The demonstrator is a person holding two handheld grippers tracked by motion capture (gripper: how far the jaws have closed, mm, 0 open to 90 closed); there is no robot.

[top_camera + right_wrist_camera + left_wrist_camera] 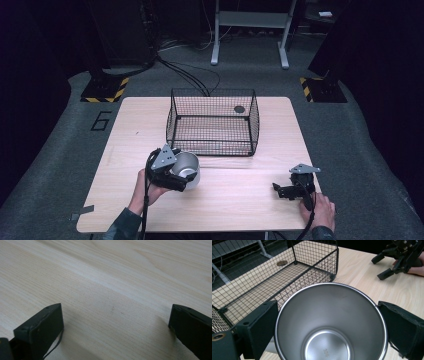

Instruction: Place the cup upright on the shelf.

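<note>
— Steel cup [331, 322] sits closest to the lens in the left gripper view, lower centre of frame, mouth facing the camera, bare inside, small stamped mark on its floor, unreadable. What has it?

— Left gripper [329, 325], clamped on it. One black jaw against the cup wall at lower left, the other against the rim at lower right.

— Same cup from the high view?

— Lower-left of centre, cup [187, 169] with the left gripper [176, 176] at it, held by a hand [147, 190] coming in from the bottom edge. Whether it rests on the wooden table [240, 200] or is lifted: cannot tell.

— Basket?

— Black wire basket [212, 121], upper centre of the high view, just beyond the cup, apart from it. Round dark disc [239, 109] at its upper-right inside corner. In the left gripper view the basket [287, 272] fills the upper left.

— Other tool?

— Right gripper [286, 190], lower right of the high view, well apart from the cup, low on the tabletop. Jaws spread wide, nothing between them; its own view shows plain wood grain [112, 290] in the gap. It also appears at the upper right of the left gripper view [384, 266], jaws parted.
</note>
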